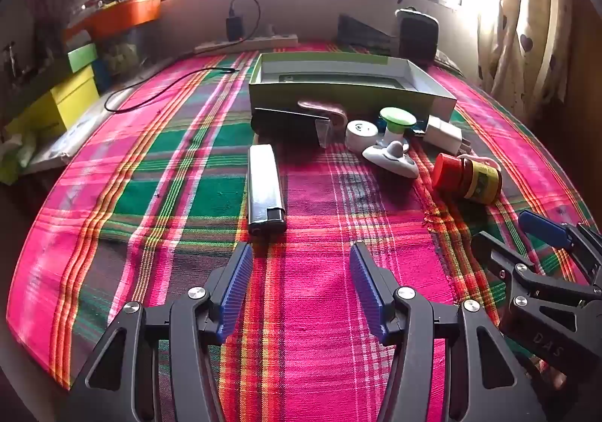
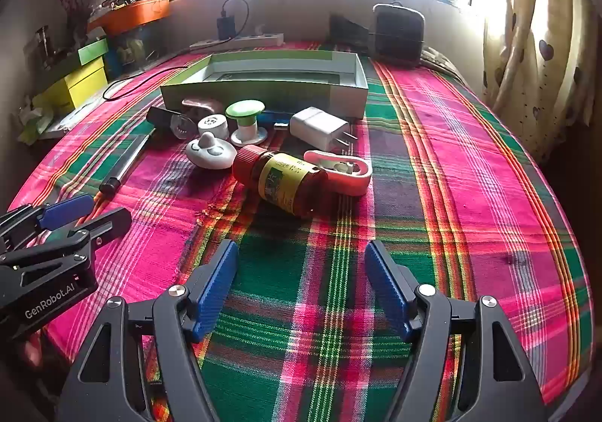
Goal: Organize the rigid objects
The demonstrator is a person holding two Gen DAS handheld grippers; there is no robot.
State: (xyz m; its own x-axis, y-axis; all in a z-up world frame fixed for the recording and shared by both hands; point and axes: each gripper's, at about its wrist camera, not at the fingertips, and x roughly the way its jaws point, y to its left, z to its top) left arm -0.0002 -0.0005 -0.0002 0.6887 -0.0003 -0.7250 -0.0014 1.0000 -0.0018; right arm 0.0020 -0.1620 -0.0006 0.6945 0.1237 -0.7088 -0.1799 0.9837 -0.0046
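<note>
Both tongs hung spread and empty above the plaid-covered surface (image 2: 470,166); nothing lay between the pads of the left tongs (image 1: 301,282) or the right tongs (image 2: 301,286). Farthest ahead of both stood the open cardboard box (image 2: 263,92), presumably where the loose items belong. Just short of its near wall lay the cluster. A long silver-and-black case (image 1: 265,188) lay straight ahead of the left tongs, nearest them; its flat, glossy faces would probably slip unless pinched across the narrow width. The red-capped bottle (image 2: 282,177) lay on its side directly ahead of the right tongs, touching a pink clip (image 2: 346,173); a nudge could roll it or drag the clip along. Beyond it sat a white charger plug (image 2: 318,128), a green-topped spool (image 2: 246,121) and a white knobbed disc (image 2: 210,153), so close together that spread pads might knock a neighbour
</note>
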